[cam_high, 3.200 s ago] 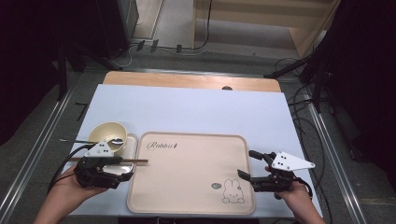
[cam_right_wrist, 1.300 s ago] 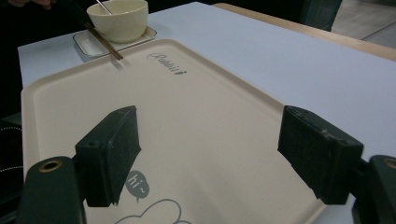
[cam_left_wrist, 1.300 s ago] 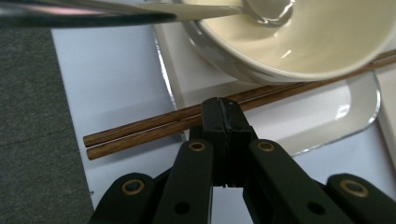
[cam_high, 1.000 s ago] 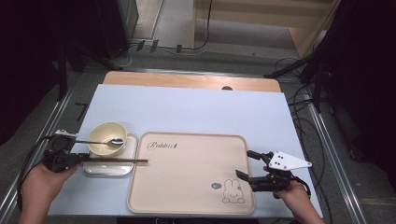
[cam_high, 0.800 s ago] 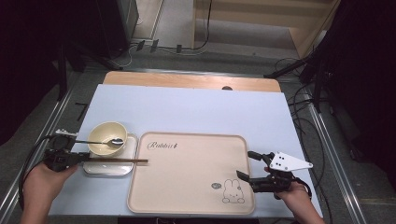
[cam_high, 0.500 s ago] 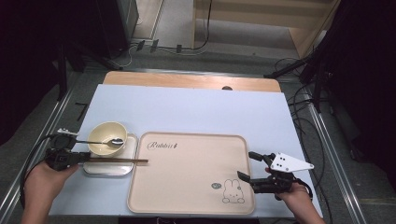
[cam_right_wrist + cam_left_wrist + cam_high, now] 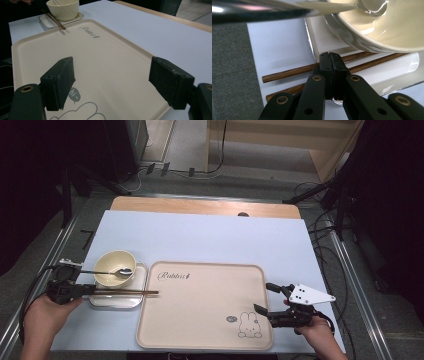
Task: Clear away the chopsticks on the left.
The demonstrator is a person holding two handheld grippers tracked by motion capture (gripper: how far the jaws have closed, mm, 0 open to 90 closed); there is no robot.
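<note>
Chopsticks (2 brown wooden sticks) lie across the small white dish beside the cream bowl, their tips reaching over the beige tray. Left gripper has its jaws pressed together right over them. Right gripper hovers at the tray's right edge, jaws spread wide.

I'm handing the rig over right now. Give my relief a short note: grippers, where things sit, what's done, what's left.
Left gripper: fingers shut, at the near ends of the chopsticks; whether it grips them is unclear.
Right gripper: open, empty, over the right edge of the tray.
Bowl with spoon sits on the small plate, left of the tray; chopsticks lie across the plate, tips over the tray's edge.
Done: nothing on the tray yet.
Left, probably: move the tableware onto it.
</note>
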